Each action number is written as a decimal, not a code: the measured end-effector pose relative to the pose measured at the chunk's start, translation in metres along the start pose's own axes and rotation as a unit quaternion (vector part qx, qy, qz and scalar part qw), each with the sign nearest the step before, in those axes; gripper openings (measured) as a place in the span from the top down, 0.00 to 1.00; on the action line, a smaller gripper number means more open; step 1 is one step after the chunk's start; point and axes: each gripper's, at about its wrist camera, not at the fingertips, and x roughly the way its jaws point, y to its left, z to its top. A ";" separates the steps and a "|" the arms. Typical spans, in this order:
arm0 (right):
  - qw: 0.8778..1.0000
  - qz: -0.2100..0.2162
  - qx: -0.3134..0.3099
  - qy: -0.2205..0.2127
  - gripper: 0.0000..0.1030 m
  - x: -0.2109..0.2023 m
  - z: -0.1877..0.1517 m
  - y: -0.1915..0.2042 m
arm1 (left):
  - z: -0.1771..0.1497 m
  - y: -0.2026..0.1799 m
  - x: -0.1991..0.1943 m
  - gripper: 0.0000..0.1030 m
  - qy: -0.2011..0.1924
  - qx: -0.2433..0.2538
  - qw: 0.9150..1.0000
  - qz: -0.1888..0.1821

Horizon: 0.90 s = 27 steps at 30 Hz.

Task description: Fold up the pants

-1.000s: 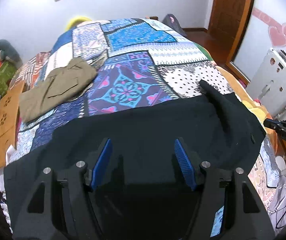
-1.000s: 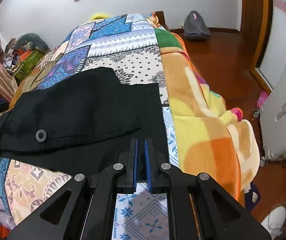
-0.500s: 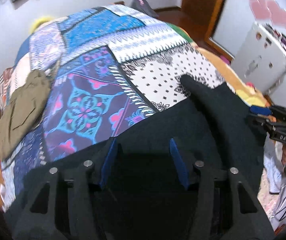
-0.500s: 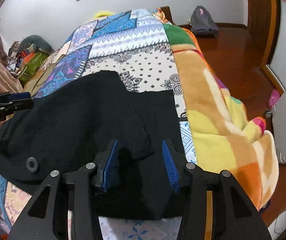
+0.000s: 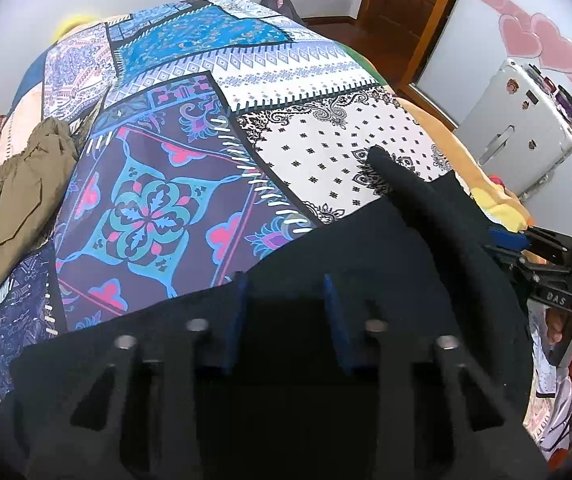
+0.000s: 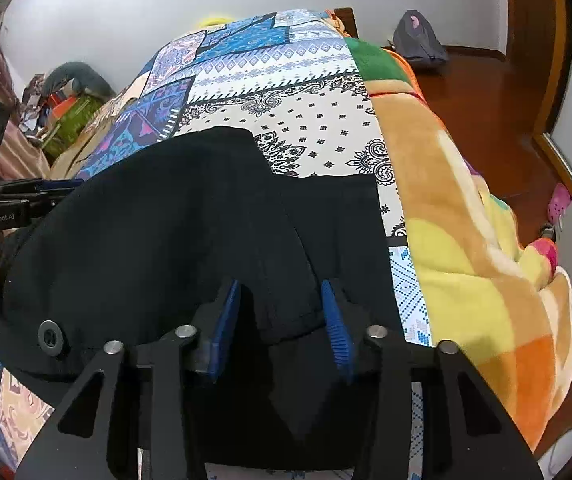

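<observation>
Black pants [image 5: 385, 264] lie spread across the near end of the patchwork bedspread [image 5: 190, 152]. They also show in the right wrist view [image 6: 174, 224], with a folded flap and a round button [image 6: 50, 336]. My left gripper [image 5: 286, 316] is open, its blue pads low over the black cloth. My right gripper [image 6: 280, 320] is open, its pads either side of a fold edge of the pants. Each gripper shows at the edge of the other's view: the right one [image 5: 533, 252] and the left one [image 6: 10, 200].
Folded olive pants [image 5: 18, 184] lie at the bed's left side. An orange and yellow blanket [image 6: 473, 240] hangs over the right side. A white suitcase [image 5: 521, 120] stands on the floor to the right. A grey backpack [image 6: 417, 44] sits by the far wall.
My right gripper went from shut to open and moved onto the pants' fold edge. My left gripper moved forward and lower over the black cloth, staying open.
</observation>
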 end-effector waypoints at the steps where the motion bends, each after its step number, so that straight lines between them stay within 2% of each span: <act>1: 1.000 0.004 0.002 0.000 0.78 -0.001 0.000 -0.001 | 0.000 -0.001 -0.001 0.82 0.000 0.001 1.000 0.004; 2: 1.000 0.004 0.001 -0.002 0.80 -0.002 0.000 -0.001 | -0.001 -0.003 -0.003 0.91 0.000 0.004 1.000 0.005; 5: 1.000 -0.001 -0.011 -0.006 0.87 -0.005 -0.001 0.004 | -0.005 -0.011 -0.006 0.96 -0.002 0.026 1.000 0.018; 9: 0.999 -0.018 -0.028 -0.028 0.88 -0.013 0.002 0.008 | -0.006 -0.014 -0.012 0.99 -0.007 0.032 0.999 0.031; 12: 0.998 -0.026 -0.022 -0.052 0.88 -0.029 0.004 0.003 | -0.002 -0.015 -0.019 1.00 -0.015 0.032 0.999 0.035; 15: 0.997 -0.037 -0.019 -0.058 0.89 -0.042 0.001 -0.002 | 0.003 -0.016 -0.026 1.00 -0.023 0.032 0.998 0.039; 20: 0.999 -0.043 -0.018 -0.022 0.89 -0.046 -0.021 -0.008 | 0.009 -0.021 -0.032 1.00 -0.030 0.032 0.998 0.037; 24: 1.000 -0.029 -0.002 0.006 0.88 -0.041 -0.038 -0.010 | 0.010 -0.033 -0.029 1.00 -0.024 0.043 0.998 0.031; 26: 1.000 -0.023 0.002 0.017 0.87 -0.041 -0.039 -0.010 | 0.011 -0.039 -0.025 0.99 -0.019 0.049 0.998 0.028; 27: 0.999 -0.025 0.003 0.020 0.84 -0.042 -0.037 -0.011 | 0.011 -0.042 -0.023 0.98 -0.015 0.052 0.998 0.027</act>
